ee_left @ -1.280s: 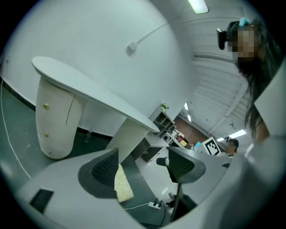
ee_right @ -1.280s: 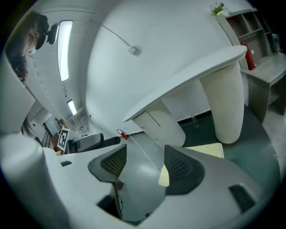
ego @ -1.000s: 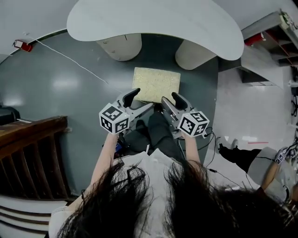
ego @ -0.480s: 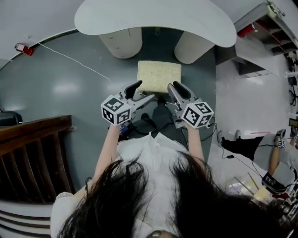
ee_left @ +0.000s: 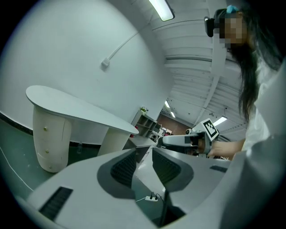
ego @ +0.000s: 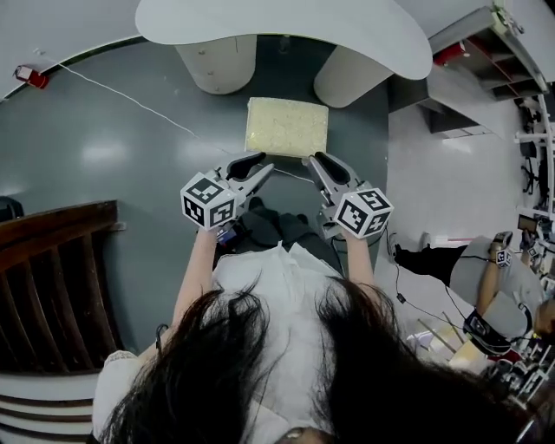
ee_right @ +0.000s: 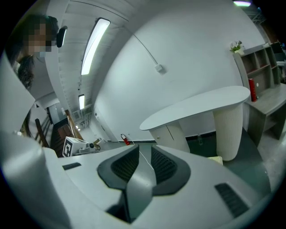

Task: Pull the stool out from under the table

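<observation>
Beige cushion, square: one stool (ego: 287,127), standing on the grey-green floor (ego: 113,156). From the head view it sat clear of the table's near edge, in front of the pedestals and just ahead of both tongs.

One white table (ego: 286,26), curved top, on two cream pedestals (ego: 217,62) (ego: 347,76).

Two tongs, each with one marker cube.
- Left tongs (ego: 264,163): jaws had just been closing, narrowed to a slit, pads not quite meeting, nothing between them.
- Right tongs (ego: 310,160): jaws likewise just closing, down to a thin gap, nothing held.

Both were apart from the stool, tips pointing towards it.

One white cable (ego: 130,100) ran across the floor left of the table.

One open shelf unit (ee_right: 261,58) stood right of the table; what its compartments held was too small to tell. One red cylinder (ee_right: 252,89) stood just beside it.

One dark wooden railing (ego: 52,260) was at far left.
</observation>
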{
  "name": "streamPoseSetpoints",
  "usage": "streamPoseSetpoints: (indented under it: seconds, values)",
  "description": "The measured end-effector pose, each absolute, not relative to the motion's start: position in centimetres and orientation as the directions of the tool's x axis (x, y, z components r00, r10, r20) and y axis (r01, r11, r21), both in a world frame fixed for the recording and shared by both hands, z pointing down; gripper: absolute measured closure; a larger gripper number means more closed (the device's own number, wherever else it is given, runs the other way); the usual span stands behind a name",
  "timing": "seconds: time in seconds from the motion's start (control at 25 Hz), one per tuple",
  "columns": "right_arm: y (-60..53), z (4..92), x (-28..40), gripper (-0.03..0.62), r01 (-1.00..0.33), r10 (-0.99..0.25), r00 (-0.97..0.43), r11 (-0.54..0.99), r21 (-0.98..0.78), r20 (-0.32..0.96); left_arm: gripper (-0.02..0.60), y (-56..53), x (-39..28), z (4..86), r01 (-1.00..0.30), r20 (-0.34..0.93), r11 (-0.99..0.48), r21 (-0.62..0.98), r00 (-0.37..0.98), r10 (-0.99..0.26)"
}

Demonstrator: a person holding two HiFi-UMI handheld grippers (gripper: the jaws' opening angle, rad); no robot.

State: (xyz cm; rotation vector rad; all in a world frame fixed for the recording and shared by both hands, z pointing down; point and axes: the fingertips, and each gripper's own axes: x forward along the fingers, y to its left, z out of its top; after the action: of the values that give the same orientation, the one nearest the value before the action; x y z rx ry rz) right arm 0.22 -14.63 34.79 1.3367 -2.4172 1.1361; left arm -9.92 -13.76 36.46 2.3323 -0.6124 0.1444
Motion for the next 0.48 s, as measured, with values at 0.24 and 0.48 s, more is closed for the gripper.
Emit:
streamPoseSetpoints:
  seconds: [0.24,0.48]
  values:
    - [-14.0,33.8,0.6,0.507,-0.754,-0.631,-0.631,0.362,-0.549,0.451,0.474,-13.5,-9.3,35.3,-0.503,0.29,-0.633,0.588,0.862,-0.415]
    - [-10.5,32.8,2.8,0.51,-0.738,-0.633,-0.648,0.382,-0.557,0.424,0.476,-10.5,-7.0,34.3,-0.531,0.317,-0.634,0.561,0.846,-0.428]
